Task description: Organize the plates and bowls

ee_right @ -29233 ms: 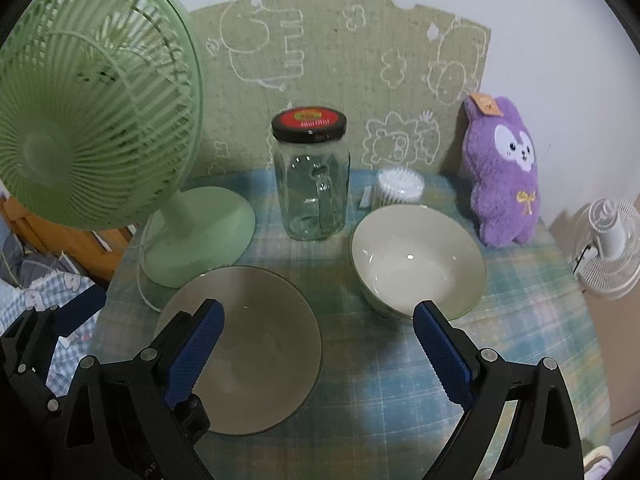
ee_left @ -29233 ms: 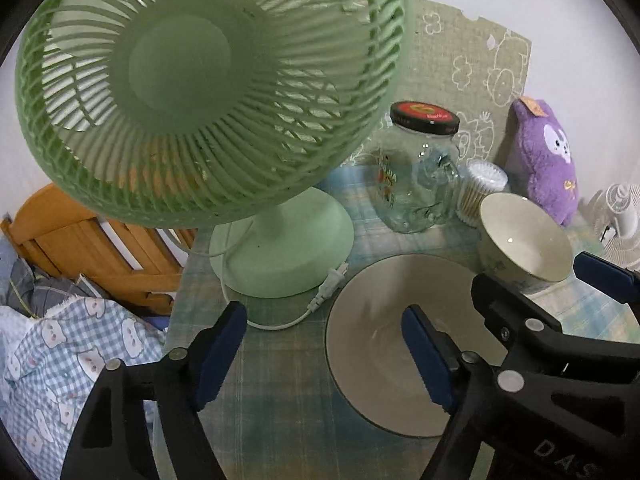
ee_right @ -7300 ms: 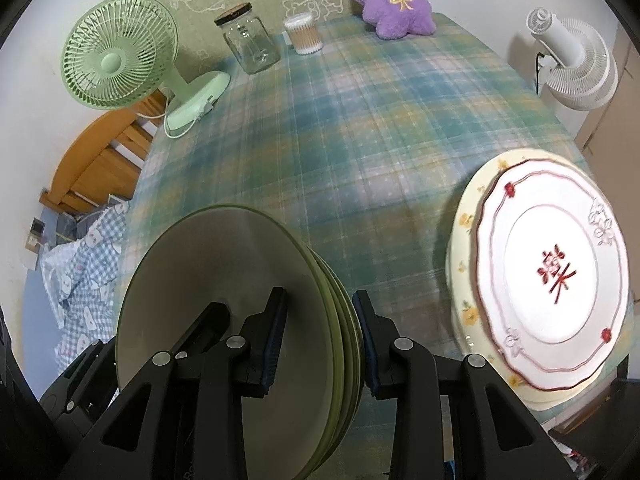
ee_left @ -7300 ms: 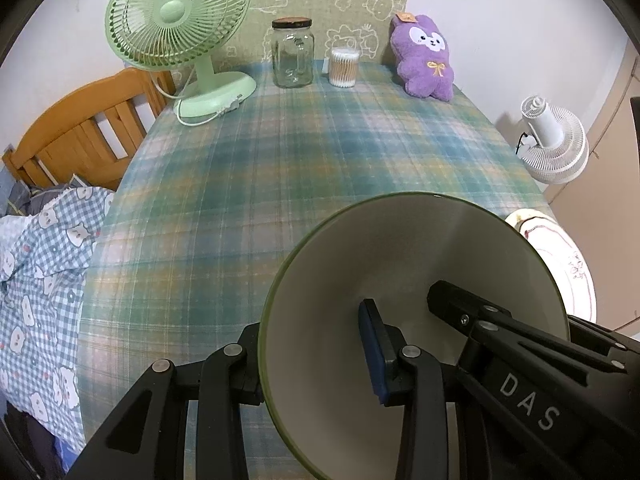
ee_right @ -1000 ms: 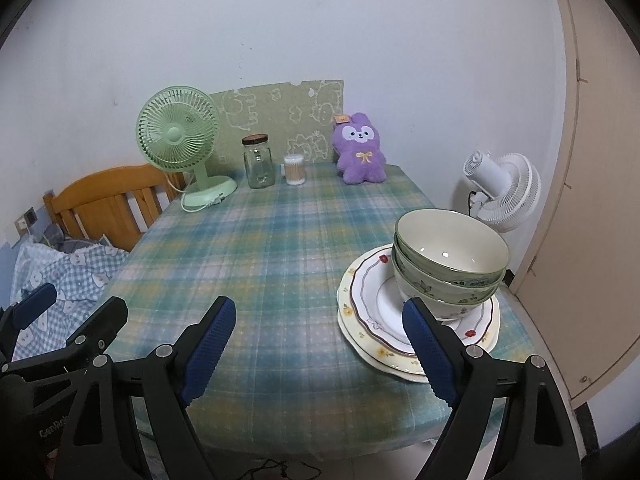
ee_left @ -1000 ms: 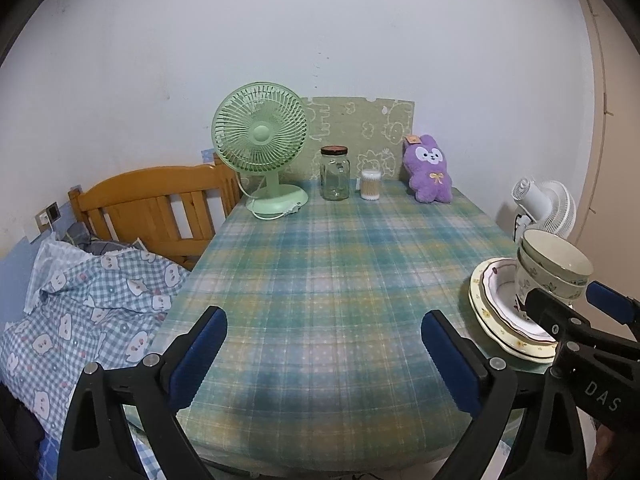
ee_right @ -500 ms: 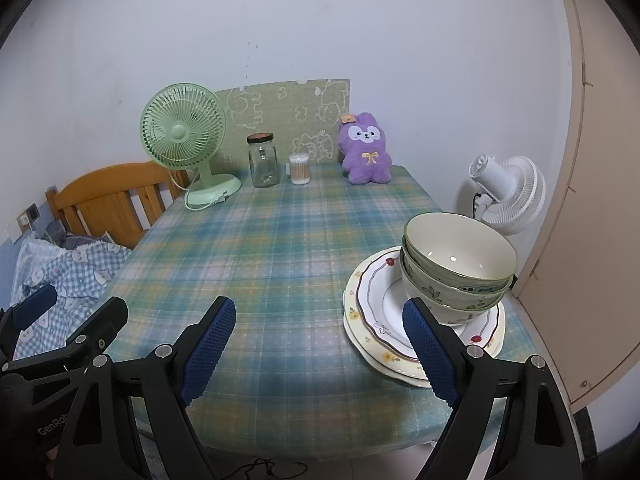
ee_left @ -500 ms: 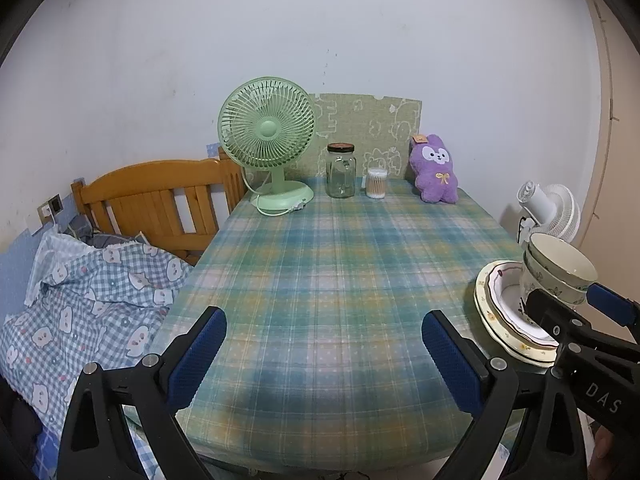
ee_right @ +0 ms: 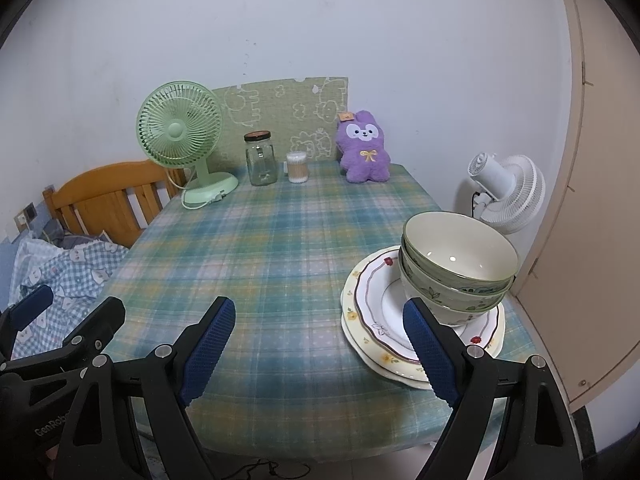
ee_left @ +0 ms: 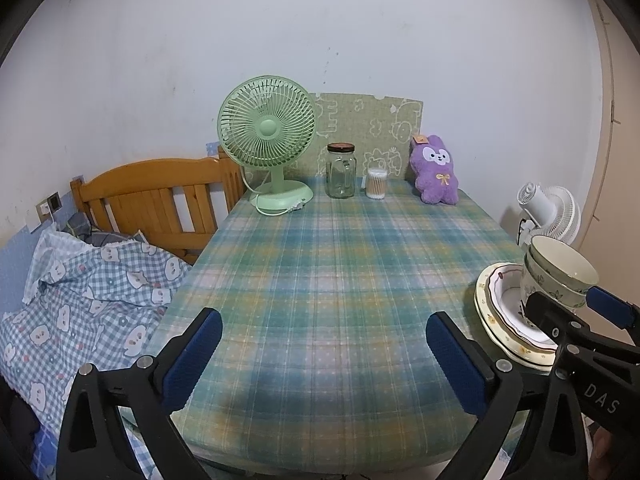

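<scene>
- Stacked cream bowls with green leaf pattern [ee_right: 456, 268] — nested, seated on the stacked white plates with red-flower rims [ee_right: 372, 320], near right corner of the plaid-clothed desk [ee_right: 280, 248].
- Task status — appears complete; no loose plate or bowl visible elsewhere on the desk.
- Left tool [ee_left: 320, 356] — blue-padded jaws wide, empty, above the near desk edge.
- Right tool [ee_right: 316, 344] — jaws wide, empty; one finger passes in front of the plates, contact cannot be told.
- Far edge — green desk fan [ee_right: 180, 136], glass jar [ee_right: 261, 160], purple plush [ee_right: 362, 148].
</scene>
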### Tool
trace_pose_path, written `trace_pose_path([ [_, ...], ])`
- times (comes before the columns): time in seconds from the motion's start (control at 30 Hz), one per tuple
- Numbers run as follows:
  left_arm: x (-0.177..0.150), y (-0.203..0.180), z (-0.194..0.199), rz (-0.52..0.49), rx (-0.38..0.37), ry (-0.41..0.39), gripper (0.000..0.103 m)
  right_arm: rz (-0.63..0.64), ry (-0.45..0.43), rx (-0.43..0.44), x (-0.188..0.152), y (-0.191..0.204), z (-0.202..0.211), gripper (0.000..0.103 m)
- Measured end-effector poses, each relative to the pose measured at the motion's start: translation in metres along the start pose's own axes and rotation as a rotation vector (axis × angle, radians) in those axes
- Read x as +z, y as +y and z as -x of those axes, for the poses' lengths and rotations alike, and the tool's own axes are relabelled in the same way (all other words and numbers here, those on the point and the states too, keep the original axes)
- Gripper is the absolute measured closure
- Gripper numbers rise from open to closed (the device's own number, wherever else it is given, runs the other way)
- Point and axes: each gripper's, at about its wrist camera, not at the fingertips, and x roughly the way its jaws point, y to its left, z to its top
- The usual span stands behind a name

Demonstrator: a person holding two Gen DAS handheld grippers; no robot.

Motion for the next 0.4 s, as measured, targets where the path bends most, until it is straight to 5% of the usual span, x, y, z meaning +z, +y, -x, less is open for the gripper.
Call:
trace_pose_path([
  [0.4,0.0004,-0.0002,-0.0015,-0.001,-0.006,0.007,0.0,-0.003,0.018,-0.008,0.002,-0.001,-0.0034,0.015],
])
